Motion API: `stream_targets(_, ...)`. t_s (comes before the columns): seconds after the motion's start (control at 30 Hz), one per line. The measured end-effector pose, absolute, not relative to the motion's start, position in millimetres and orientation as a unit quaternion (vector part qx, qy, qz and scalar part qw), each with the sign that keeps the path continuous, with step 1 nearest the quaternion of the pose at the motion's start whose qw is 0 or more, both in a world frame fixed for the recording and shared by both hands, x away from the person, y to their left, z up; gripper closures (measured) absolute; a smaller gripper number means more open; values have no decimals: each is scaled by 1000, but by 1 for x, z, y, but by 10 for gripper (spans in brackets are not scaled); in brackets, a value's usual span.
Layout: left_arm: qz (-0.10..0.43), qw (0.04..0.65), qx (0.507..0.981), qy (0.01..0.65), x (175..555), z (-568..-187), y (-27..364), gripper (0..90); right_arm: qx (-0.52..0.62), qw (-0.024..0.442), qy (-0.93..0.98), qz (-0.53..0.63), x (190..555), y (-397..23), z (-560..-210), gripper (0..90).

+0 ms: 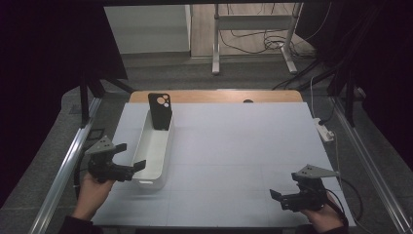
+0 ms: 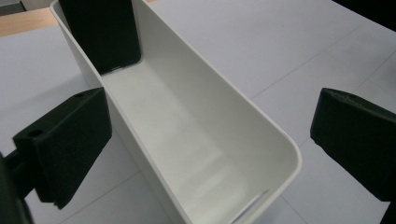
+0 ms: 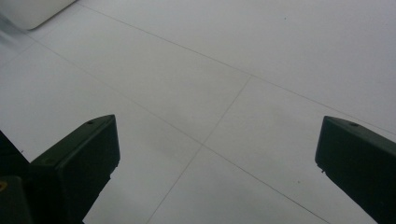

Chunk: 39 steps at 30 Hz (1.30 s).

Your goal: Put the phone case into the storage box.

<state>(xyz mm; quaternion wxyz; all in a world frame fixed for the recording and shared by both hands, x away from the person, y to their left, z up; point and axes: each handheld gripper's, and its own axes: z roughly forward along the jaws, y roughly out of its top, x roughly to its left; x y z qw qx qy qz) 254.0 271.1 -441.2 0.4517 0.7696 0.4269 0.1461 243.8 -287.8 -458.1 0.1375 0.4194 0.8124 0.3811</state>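
Pale bench (image 1: 234, 161) carries a white bin (image 1: 152, 151) at ten o'clock, a phone case (image 1: 160, 111) leaning inside its far end. Your left gripper (image 2: 205, 140) straddles the near end, fingers released; right gripper (image 1: 287, 197) idles, released too. Bin looks light, stiff, slick: pinch its thin wall.

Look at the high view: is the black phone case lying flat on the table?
No, the phone case stands upright inside the white bin, at its far end.

Left gripper (image 1: 129, 157) at 8 o'clock, jaws wide apart, aimed toward 3. Right gripper (image 1: 278, 197) at 4 o'clock, jaws spread, aimed toward 9.
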Motion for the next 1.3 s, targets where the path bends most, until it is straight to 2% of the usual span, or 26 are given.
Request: stream_targets(1.3, 168, 436, 764, 445, 186, -453, 293, 0, 422, 139, 813, 377, 244, -287, -458, 0)
